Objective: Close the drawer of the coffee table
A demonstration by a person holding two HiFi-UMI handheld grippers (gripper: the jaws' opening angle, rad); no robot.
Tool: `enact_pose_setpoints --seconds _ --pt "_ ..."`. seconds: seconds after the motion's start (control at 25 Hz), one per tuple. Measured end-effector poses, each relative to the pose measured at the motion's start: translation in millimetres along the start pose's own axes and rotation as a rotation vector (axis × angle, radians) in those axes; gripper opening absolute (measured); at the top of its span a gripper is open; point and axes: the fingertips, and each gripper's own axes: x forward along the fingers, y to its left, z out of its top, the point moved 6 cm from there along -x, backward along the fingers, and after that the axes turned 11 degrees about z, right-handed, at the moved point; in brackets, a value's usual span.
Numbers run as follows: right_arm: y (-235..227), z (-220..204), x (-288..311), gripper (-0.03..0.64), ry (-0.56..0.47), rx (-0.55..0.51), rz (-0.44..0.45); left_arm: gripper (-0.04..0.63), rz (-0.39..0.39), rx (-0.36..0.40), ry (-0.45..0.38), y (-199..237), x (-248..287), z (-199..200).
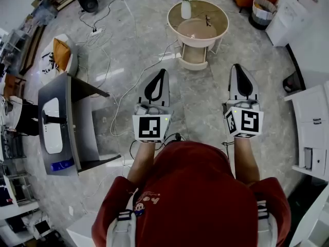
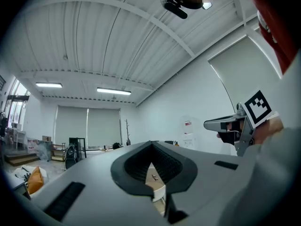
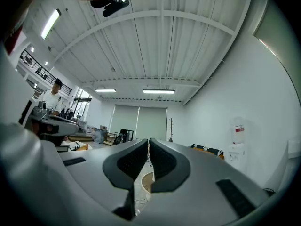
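Coffee table (image 1: 222, 15), round, with a tan top and a raised cream rim, stood on thin white legs at the far side of the glossy grey marble-pattern floor (image 1: 205, 104). It was well apart from both of your grippers. A paler round tier overlapped the near edge of the top. Below it, as far as I could tell, the cream drawer (image 1: 194, 65) with a tan inside and a rounded front stood out toward you, not yet pushed in.

On the table top stood a white bottle-shaped vase (image 1: 185, 9) with pale flowers, and near it lay a pair of dark-framed glasses (image 1: 207, 20).

You held your left gripper (image 1: 163, 72) about level and pointed at the table. Its matte grey shell was smooth, and its black ribbed fingers (image 2: 136, 161) met at the far tips. Behind the tips they left a diamond-shaped hollow. Nothing was held in it; only the distant table showed through.

Your right gripper (image 1: 238, 66) was beside it, also about level. Its black ribbed fingers (image 3: 162, 161) were pressed almost together, with only a narrow slit between them, and they gripped nothing.

Thin white cables (image 1: 128, 89) ran in loose curves over the floor, to the left of the table.
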Motion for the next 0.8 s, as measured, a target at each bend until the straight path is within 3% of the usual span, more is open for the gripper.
enact_pose_setpoints --seconds 0.16,0.36,0.52,0.8 --pt "11.8 -1.8 1.7 0.031 -0.027 -0.001 0.003 0.009 0.008 0.002 -0.012 13.1 -5.0 -4.6" --pt "28.6 -9.6 10.3 0.031 -0.022 0.025 -0.022 0.009 -0.002 0.000 0.085 32.3 -13.7 -16.4" --pt "42.2 -16.9 13.2 0.031 -0.012 0.042 -0.041 0.009 -0.010 -0.012 0.075 44.9 -16.9 -25.9" --pt "45.3 -31.7 13.0 0.031 0.020 0.069 -0.077 0.009 -0.070 -0.053 0.109 46.0 -14.3 -42.9"
